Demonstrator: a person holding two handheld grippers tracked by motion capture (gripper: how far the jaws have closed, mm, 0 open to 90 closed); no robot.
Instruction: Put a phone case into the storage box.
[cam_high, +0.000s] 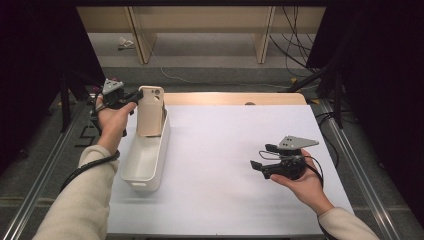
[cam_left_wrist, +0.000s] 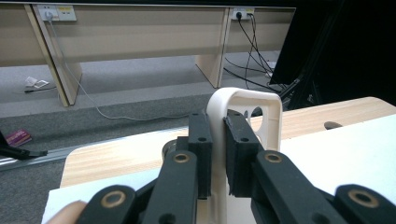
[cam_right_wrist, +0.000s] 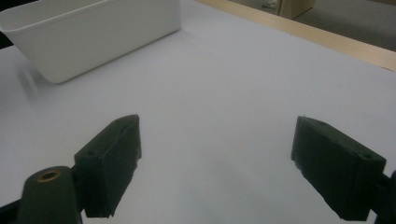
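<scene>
From the high view, the long white plastic bin (cam_high: 146, 152) sits at the left part of the white table sheet (cam_high: 225, 165), and everything else can be placed against it. The beige soft-looking phone case with a camera cut-out (cam_high: 150, 111) stands upright over the bin's far end, its lower edge dipping inside the rim. The left gripper (cam_high: 131, 97) comes in from the bin's far left side and is clamped on the case's upper edge. The right gripper (cam_high: 260, 162) hovers well to the right of the bin, over bare sheet, with nothing between its jaws

In the left gripper view, the two black pads (cam_left_wrist: 201, 140) pinch the phone case (cam_left_wrist: 245, 109) across its thin side wall, just below the rounded corner. The wall looks thin and probably flexible, so I judge it light, a little rubbery and unlikely to slip, but apt to bend or swing if gripped at one corner alone. A hold nearer the middle of a long edge would keep it steadier while it goes down into the bin

In the right gripper view, the jaws stand wide apart and empty above the sheet, with the bin (cam_right_wrist: 93, 32) up and to the left, well apart from them
</scene>
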